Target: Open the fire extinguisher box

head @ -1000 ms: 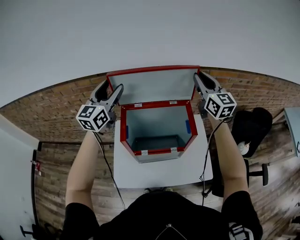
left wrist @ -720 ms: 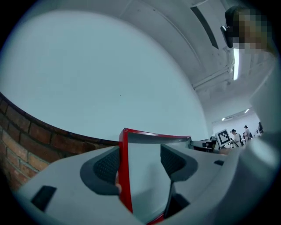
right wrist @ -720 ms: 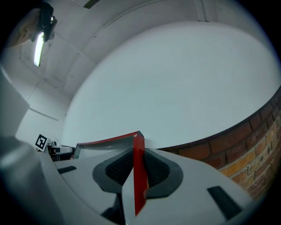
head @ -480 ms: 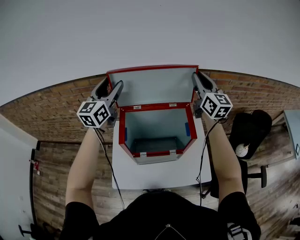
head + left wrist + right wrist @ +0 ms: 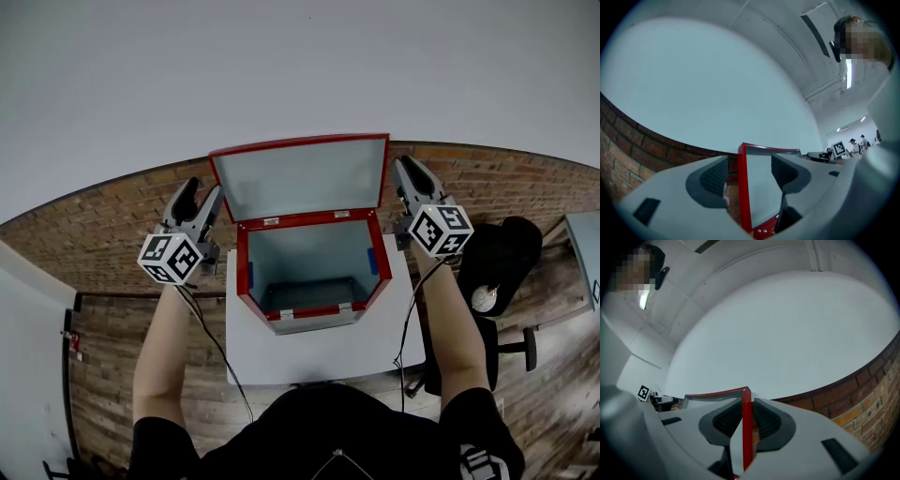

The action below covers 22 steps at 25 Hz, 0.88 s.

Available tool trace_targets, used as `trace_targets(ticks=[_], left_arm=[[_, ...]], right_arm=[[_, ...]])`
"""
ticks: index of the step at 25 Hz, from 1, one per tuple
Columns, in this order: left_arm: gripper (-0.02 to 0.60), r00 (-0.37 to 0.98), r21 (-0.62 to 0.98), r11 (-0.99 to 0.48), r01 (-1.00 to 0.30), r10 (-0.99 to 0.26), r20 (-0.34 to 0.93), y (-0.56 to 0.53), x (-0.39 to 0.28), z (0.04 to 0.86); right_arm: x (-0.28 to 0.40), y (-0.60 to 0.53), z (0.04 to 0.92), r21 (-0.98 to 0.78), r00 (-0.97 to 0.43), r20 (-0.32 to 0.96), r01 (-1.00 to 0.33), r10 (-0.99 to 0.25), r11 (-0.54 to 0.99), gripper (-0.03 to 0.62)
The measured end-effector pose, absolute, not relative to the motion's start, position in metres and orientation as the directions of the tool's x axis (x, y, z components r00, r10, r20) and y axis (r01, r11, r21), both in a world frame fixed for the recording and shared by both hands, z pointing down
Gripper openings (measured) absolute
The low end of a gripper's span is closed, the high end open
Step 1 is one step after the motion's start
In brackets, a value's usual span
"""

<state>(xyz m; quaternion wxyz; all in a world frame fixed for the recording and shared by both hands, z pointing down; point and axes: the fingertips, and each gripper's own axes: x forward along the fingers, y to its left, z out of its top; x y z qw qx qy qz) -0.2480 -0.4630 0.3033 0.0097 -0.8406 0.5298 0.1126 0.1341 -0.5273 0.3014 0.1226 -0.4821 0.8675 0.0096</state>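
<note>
Fire extinguisher box [image 5: 309, 309] stands before us at the back edge of the worktop [image 5: 319, 352], about midway between its left and right edges. It is red-framed, and we see nothing inside it. Its lid [image 5: 300, 178] is hinged at the back and stands nearly upright, close to the wall behind. Whether it leans on that wall we cannot tell.

Our right tongs [image 5: 405, 167] are at the lid's right edge. Their own view shows the jaws narrow, with the lid's red edge running between the pads [image 5: 726, 420]. We read this as a pinch on the lid, there to stop it dropping over the opening. Our left tongs [image 5: 201, 190] are wide apart just beside the lid's left edge. In their view the red edge shows in the gap, yet neither pad touches it, so they hold nothing.

We judge the opening as good as done. What remains is to learn whether the lid rests up by itself. If it is short of its balance point, letting go on the right could let it slam.
</note>
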Motion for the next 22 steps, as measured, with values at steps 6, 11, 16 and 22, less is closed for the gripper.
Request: trace_targets(ticks=[6, 11, 16, 22], left_arm=[[0.173, 0.436, 0.032, -0.463, -0.886, -0.854, -0.283, -0.383, -0.242, 0.296], [0.097, 0.440, 0.035, -0.475, -0.880, -0.838, -0.322, -0.333, -0.229, 0.296], [0.054, 0.480, -0.007, -0.497, -0.868, -0.835, -0.269, -0.298, -0.191, 0.323], [0.048, 0.508, 0.114, -0.532, -0.839, -0.841, -0.186, -0.277, -0.160, 0.375]], right_arm=[[0.132, -0.462, 0.293, -0.085, -0.551, -0.270, -0.803, -0.790, 0.590, 0.059], [0.100, -0.402, 0.291, -0.004, -0.633, -0.265, -0.753, -0.727, 0.658, 0.038], [0.059, -0.359, 0.319, 0.018, -0.684, -0.220, -0.716, -0.695, 0.698, 0.028], [0.016, -0.312, 0.370, 0.061, -0.734, -0.121, -0.678, -0.669, 0.733, 0.018]])
